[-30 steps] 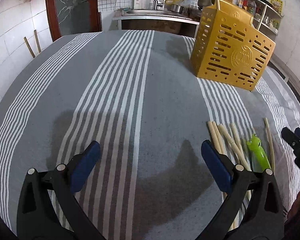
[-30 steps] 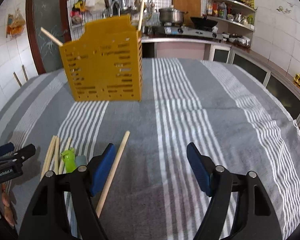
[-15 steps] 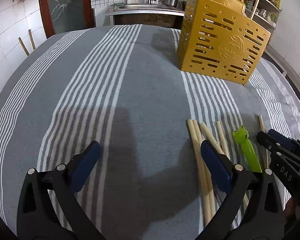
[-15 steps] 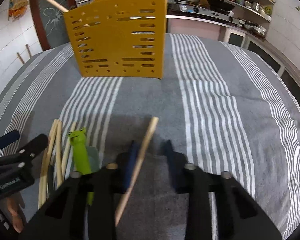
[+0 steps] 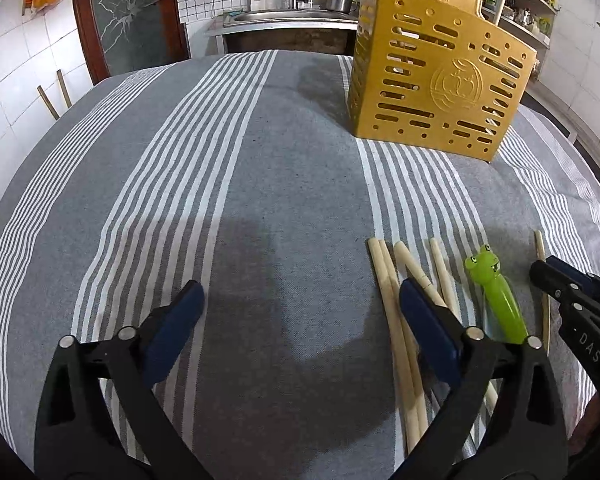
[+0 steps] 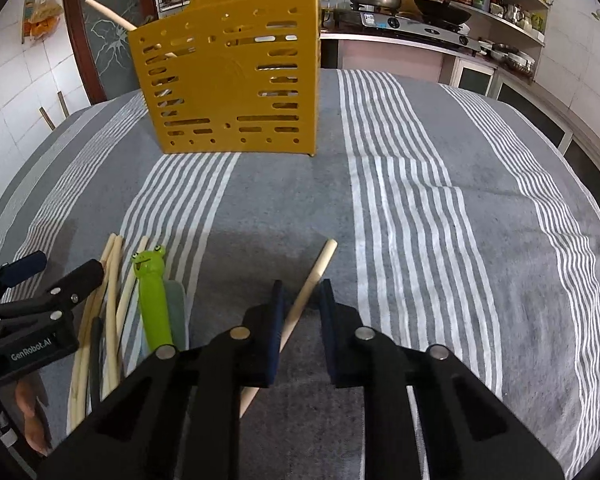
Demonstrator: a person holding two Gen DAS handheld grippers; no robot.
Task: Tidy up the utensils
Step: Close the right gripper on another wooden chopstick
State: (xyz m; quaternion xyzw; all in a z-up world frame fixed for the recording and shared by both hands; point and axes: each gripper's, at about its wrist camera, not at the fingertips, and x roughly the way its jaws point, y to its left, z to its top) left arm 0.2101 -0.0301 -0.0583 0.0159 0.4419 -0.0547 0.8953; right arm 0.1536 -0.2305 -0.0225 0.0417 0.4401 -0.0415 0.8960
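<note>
One chopstick (image 6: 308, 284) is sitting between the pads of your right gripper (image 6: 302, 300), whose jaws have just been closing around it; they are now nearly together, though whether both pads are pressing on the stick I cannot tell for certain. You are in the pickup step, I judge: next you are needing a firm pinch, a lift, and a carry up toward twelve o'clock, to the yellow holder (image 6: 236, 80) standing upright on the striped cloth (image 6: 440, 220). At least two sticks are already poking out of its top. Your left gripper (image 5: 300, 304) is hanging wide apart with nothing in it, its jaws having just eased in a touch, over bare cloth. At its three o'clock the loose chopsticks (image 5: 392, 320) are lying in a fan, with the green frog-handled utensil (image 5: 496, 292) just beside them.
</note>
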